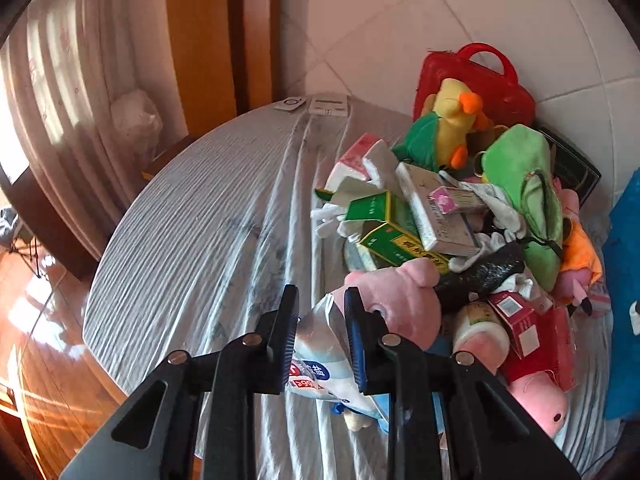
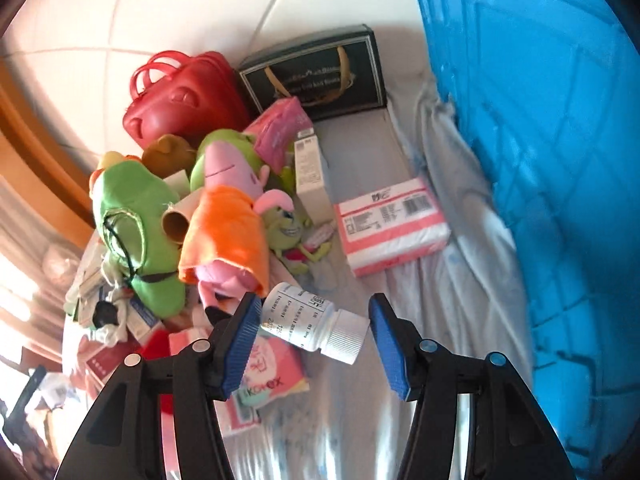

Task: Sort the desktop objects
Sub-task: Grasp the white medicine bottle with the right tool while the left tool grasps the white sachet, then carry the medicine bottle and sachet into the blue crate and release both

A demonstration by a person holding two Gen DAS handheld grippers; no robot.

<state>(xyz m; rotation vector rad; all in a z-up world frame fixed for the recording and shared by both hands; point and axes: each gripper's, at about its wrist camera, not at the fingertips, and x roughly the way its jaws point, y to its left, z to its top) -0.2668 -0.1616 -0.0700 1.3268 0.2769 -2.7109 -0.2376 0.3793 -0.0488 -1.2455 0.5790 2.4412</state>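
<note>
My left gripper (image 1: 320, 295) is shut on a white and blue plastic packet (image 1: 320, 344), pinched by its top edge between the two pads; its lower end hangs above the striped cloth. Just beyond it lies a pink pig plush (image 1: 396, 300) at the near edge of a heap of toys and boxes. My right gripper (image 2: 315, 305) is shut on a white pill bottle (image 2: 304, 320), gripped lengthwise: its base is against the left pad and its ribbed cap toward the right pad. The bottle hangs above the cloth.
The heap holds a green box (image 1: 384, 236), a yellow duck plush (image 1: 452, 120), a red plastic case (image 2: 184, 92) and a green plush (image 2: 132, 220). A pink tissue pack (image 2: 388, 224) lies by a blue crate (image 2: 540, 160). The table's edge (image 1: 104, 280) drops to wooden floor on the left.
</note>
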